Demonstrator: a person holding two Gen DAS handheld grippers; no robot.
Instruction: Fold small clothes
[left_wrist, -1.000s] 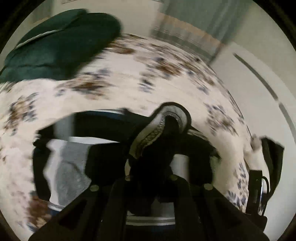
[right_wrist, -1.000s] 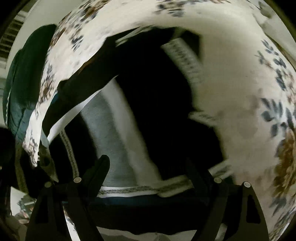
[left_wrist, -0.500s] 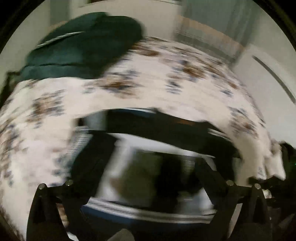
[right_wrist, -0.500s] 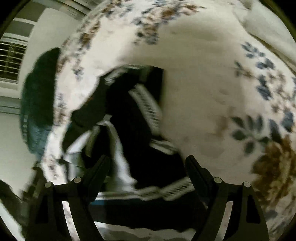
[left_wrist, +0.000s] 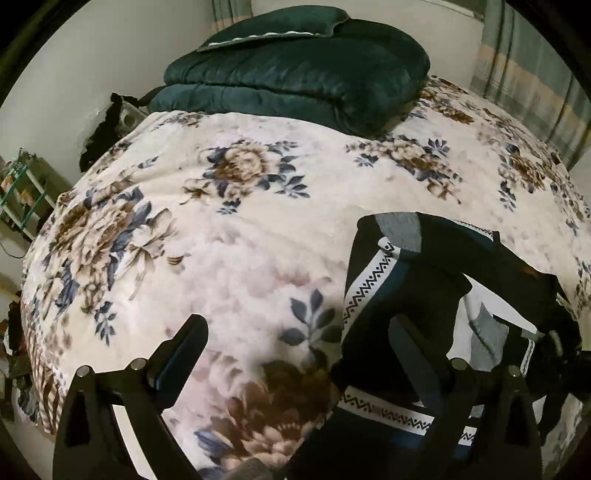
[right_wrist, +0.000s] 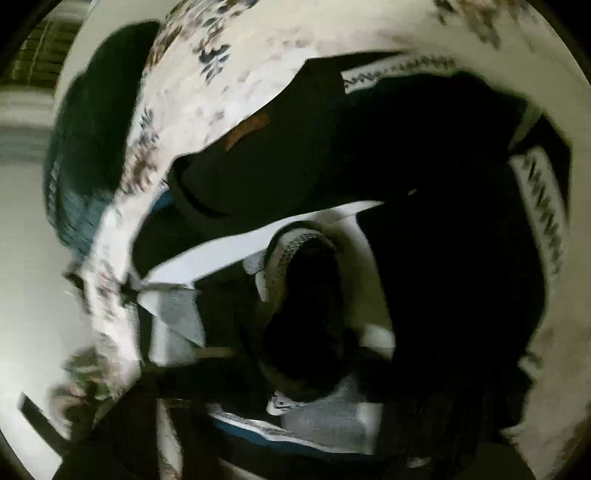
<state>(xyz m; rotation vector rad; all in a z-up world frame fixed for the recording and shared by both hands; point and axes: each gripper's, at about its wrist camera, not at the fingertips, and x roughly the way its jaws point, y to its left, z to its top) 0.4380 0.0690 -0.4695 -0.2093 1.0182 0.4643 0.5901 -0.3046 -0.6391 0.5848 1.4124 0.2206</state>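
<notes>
On the floral blanket (left_wrist: 240, 258) — left tool (left_wrist: 306, 354) open, right apparently pinching the dark garment (left_wrist: 424, 295).

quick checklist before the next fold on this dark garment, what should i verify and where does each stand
1. Left tongs open and holding nothing: ok, they stand wide over the floral blanket, just left of the garment.
2. Right tongs shut on cloth: cannot tell what they hold. They have just closed and their tips are lost in the dark blur, with a bunched fold of the dark garment right ahead.
3. Garment lying flat: not ok, its patterned band and grey and white panels are bunched.
4. Room on the blanket to fold toward: ok, open to the left.
5. Green quilt out of the way: ok, at the far end.
</notes>
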